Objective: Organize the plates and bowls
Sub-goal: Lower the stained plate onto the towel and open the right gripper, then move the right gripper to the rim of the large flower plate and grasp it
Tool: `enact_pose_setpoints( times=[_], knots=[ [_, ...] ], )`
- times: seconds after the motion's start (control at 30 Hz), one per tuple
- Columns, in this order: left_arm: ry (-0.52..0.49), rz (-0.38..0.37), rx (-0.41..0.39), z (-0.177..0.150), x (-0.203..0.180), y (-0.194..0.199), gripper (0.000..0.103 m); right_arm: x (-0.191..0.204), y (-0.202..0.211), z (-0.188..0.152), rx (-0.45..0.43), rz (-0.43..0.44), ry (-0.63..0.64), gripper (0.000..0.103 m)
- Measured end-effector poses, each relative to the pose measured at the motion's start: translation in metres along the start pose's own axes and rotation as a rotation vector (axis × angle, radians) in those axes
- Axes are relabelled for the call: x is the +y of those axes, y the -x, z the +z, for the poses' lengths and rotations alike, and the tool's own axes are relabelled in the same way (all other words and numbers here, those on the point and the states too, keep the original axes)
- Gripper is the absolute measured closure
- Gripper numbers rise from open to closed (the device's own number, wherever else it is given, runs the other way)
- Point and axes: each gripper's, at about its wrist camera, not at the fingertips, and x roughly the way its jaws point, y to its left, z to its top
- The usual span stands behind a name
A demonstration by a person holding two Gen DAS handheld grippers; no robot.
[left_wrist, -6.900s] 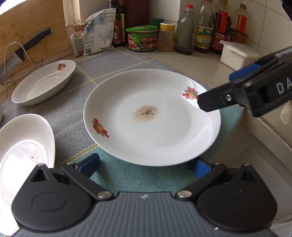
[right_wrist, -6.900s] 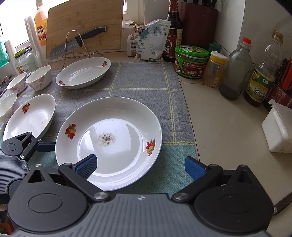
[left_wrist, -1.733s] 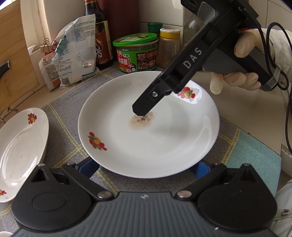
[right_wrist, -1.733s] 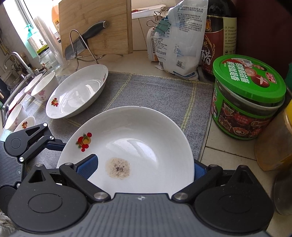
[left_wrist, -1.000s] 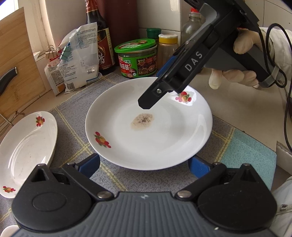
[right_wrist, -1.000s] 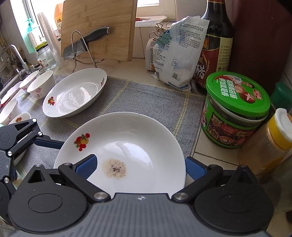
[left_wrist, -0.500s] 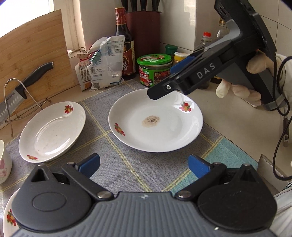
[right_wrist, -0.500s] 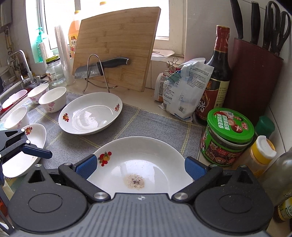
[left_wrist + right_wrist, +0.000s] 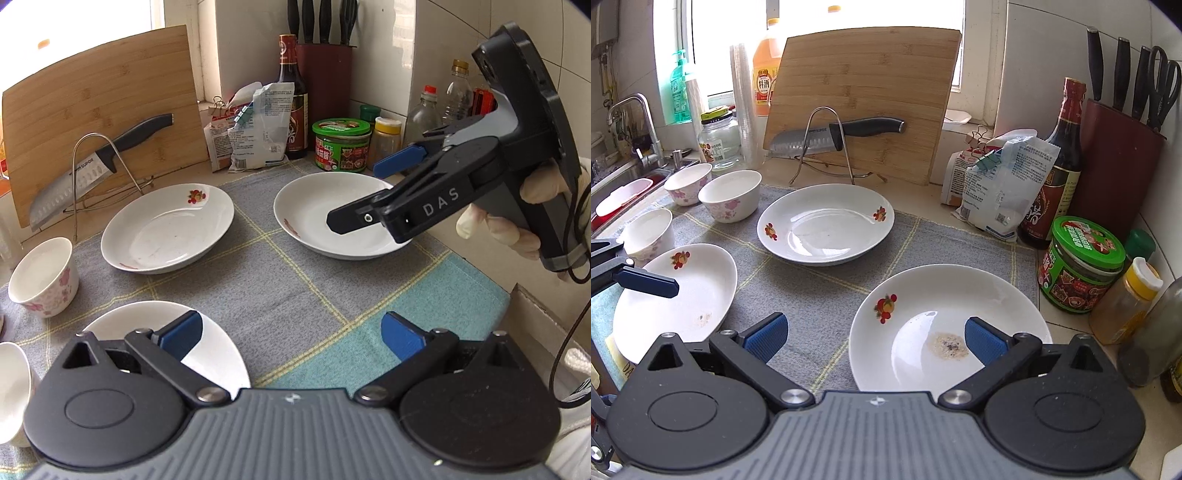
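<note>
Three white flower-print plates lie on the grey checked cloth (image 9: 295,288). The plate with a crumb stain (image 9: 949,325) sits at the right, beside the green-lidded jar (image 9: 1082,262), and is also in the left wrist view (image 9: 314,206). My right gripper (image 9: 875,338) hovers open above its near rim, empty, and shows from the side (image 9: 358,192) in a gloved hand. A second plate (image 9: 825,225) lies mid-cloth. The third plate (image 9: 676,295) lies at the left, under my open, empty left gripper (image 9: 291,336). Three small floral bowls (image 9: 729,195) stand at the far left.
A bamboo cutting board (image 9: 864,96) with a knife (image 9: 834,138) on a wire rack leans at the back. Snack bags (image 9: 1001,184), a soy bottle (image 9: 1052,177), a knife block (image 9: 1119,162) and other bottles line the right wall. The sink and tap (image 9: 642,122) are at the far left.
Both grippers have let go of the stained plate and drawn back and up. It now rests on the cloth by the green jar, and more of the counter shows.
</note>
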Motion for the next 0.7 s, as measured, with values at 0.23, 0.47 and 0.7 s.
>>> enact_pose_setpoints(
  times=[0.23,0.47,0.7],
  knots=[
    [0.01,-0.005,-0.011,-0.026,0.03,0.024,0.001,0.048,0.0,-0.013,0.026,-0.015,-0.025,0.0],
    [0.027,-0.035,0.0,-0.051,0.051,0.04,0.001,0.093,-0.005,-0.033,0.079,-0.041,-0.074,0.0],
    [0.011,-0.052,-0.007,-0.071,0.072,0.056,0.001,0.128,-0.007,-0.045,0.111,-0.077,-0.088,0.0]
  ],
)
